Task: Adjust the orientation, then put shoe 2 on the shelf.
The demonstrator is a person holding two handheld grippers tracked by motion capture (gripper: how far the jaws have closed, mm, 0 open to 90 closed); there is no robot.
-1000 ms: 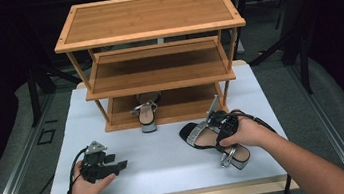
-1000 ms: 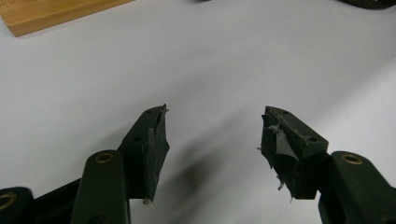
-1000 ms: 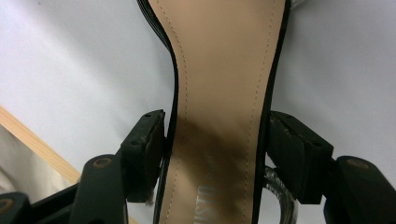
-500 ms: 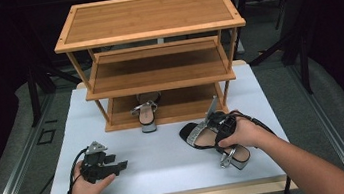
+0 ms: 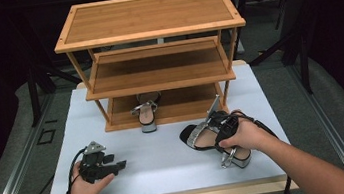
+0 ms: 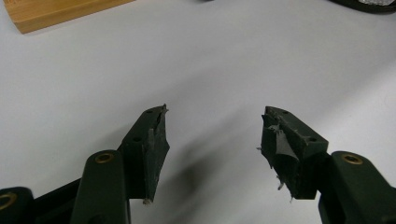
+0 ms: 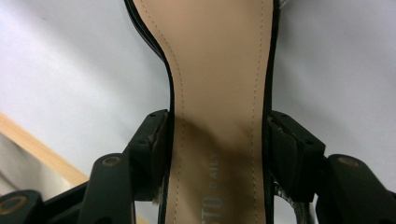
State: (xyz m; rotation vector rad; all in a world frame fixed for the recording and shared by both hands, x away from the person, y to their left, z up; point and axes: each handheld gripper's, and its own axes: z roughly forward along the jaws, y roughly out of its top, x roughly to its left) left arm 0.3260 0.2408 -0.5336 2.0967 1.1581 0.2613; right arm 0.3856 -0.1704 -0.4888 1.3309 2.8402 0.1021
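My right gripper point(image 7: 215, 140) has just been closing, jaws now clamped on sandal point(image 7: 217, 93) waist, front-right of table point(image 5: 170, 178). Left gripper point(image 6: 212, 135) spread, empty. Risk: narrow edge grip, sandal could twist/slip w/ lift.

Two handheld black grippers, bare forearms

The left gripper point(image 5: 99, 163) carries a grey three-cornered plate on top and trails a black cable; its black jaws bear brass-coloured pivot pins and frayed, ragged pads. The right gripper point(image 5: 224, 129) is black too, with a looping black cable.
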